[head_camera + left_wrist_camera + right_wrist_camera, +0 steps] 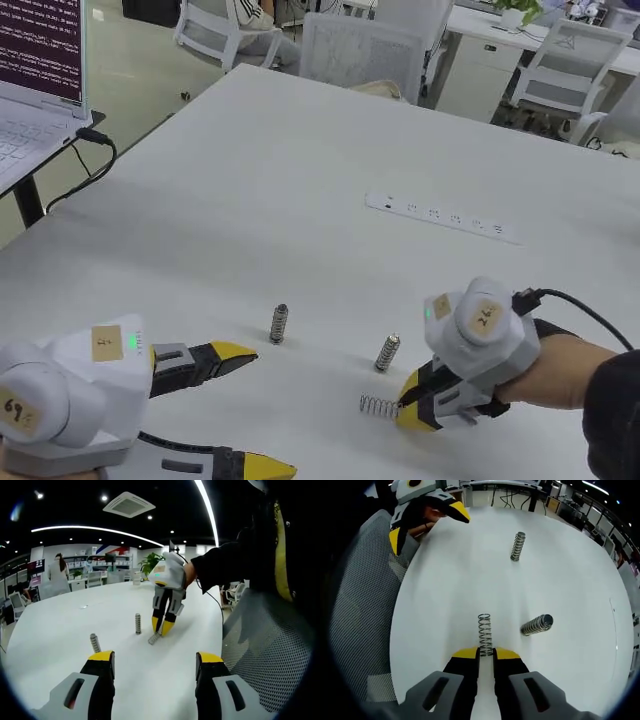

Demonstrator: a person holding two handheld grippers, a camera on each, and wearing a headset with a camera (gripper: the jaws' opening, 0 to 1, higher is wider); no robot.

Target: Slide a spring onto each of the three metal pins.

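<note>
Jaws of the right gripper (486,652) are closed on the near end of a loose spring (484,632). It lies flat on the white table (445,570) and points toward 12 o'clock in the right gripper view. Two other springs stand upright, apparently already on pins: the near upright spring (537,624) at 2 o'clock, just beside the loose one, and the far upright spring (518,546) at 1 o'clock. A third bare pin cannot be made out. The left gripper (155,657) hangs over the table, jaws wide apart and holding nothing. To do this step well, the person should probably pinch only the end coil, lift the spring without letting it sag, and line its open end squarely with the pin before pushing.
</note>
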